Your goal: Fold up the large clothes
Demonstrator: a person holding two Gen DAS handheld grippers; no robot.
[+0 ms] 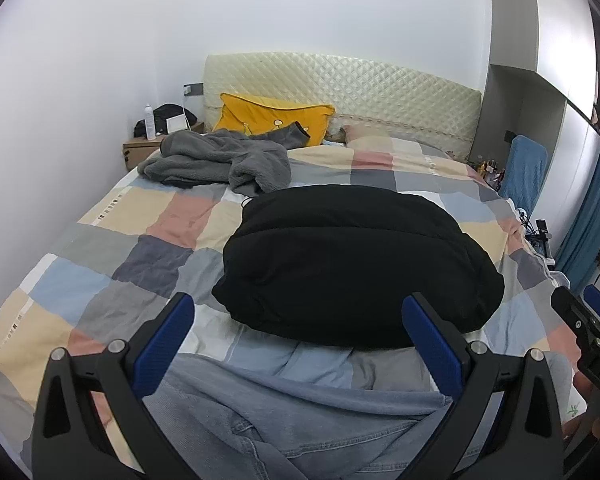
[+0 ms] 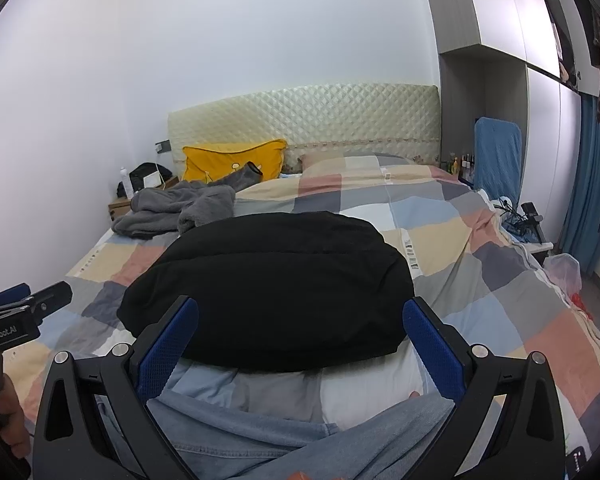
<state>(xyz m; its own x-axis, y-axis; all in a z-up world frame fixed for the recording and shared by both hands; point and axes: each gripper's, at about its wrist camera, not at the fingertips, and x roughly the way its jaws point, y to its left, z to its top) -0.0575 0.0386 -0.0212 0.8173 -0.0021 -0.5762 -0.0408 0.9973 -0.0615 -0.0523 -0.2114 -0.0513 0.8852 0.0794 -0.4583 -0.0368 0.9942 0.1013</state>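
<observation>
Now both claws [image 1: 298, 336] [image 2: 300, 340] open, black garment [image 1: 352, 264] folded.

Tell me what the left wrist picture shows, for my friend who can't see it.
An open left claw hovers over a folded black garment on a checkered bedspread, with light blue denim bunched just below it. Farther back lie a rumpled gray fleece and a yellow pillow.

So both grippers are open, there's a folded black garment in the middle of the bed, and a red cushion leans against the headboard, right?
Not quite: the cushion is yellow, not red, as the left wrist view shows. The rest stands: the left gripper and right gripper are open, and the folded black garment lies mid-bed, with the cushion against the headboard.
</observation>
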